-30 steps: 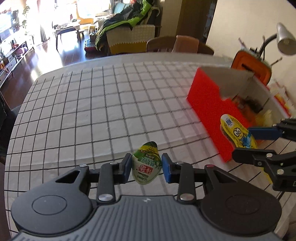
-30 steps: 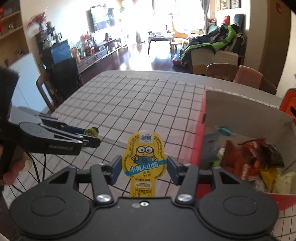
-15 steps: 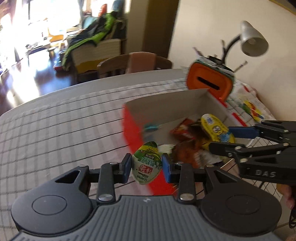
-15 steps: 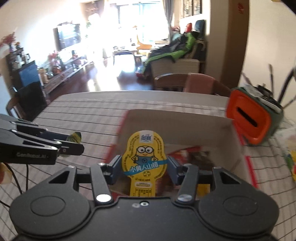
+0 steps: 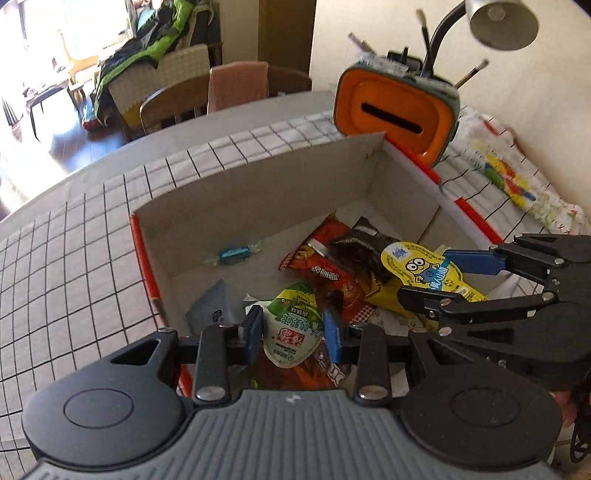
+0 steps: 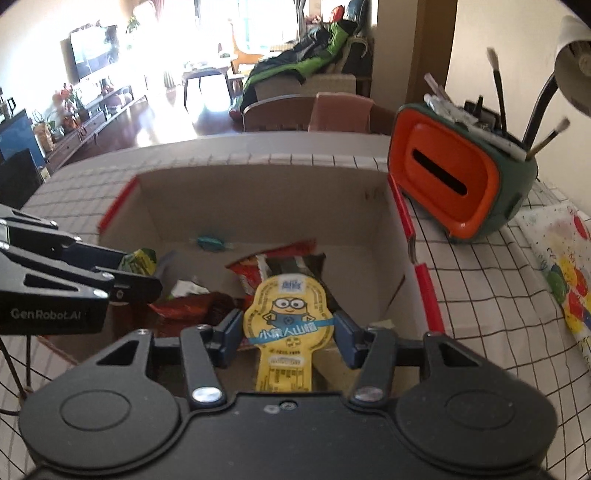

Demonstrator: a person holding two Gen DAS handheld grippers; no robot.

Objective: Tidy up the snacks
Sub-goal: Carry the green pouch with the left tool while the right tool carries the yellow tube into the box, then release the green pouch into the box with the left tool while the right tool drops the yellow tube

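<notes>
The left tool (image 5: 291, 330) is hanging over the near left corner of the open cardboard box (image 5: 255, 181), its blue pads pinching a green-topped snack cup (image 5: 291, 332) by the sides. The box, red on the outside, is sitting on the grid-patterned counter (image 5: 74, 258) toward its far right corner. Inside it, a small blue wrapped candy (image 5: 232, 253) is lying near the far wall, apart from the pile of red and dark snack packets (image 5: 332, 258) filling the right half; what lies under that pile is hard to make out. Further right, the right tool (image 6: 286, 330) is hovering over the box interior, its pads clamping a yellow cartoon-printed snack pouch (image 6: 288, 325) upright at the waist. Beyond the box's right wall, an orange-fronted holder (image 6: 450, 177) with brushes is standing just beside it, under a grey desk lamp (image 5: 502, 22)
</notes>
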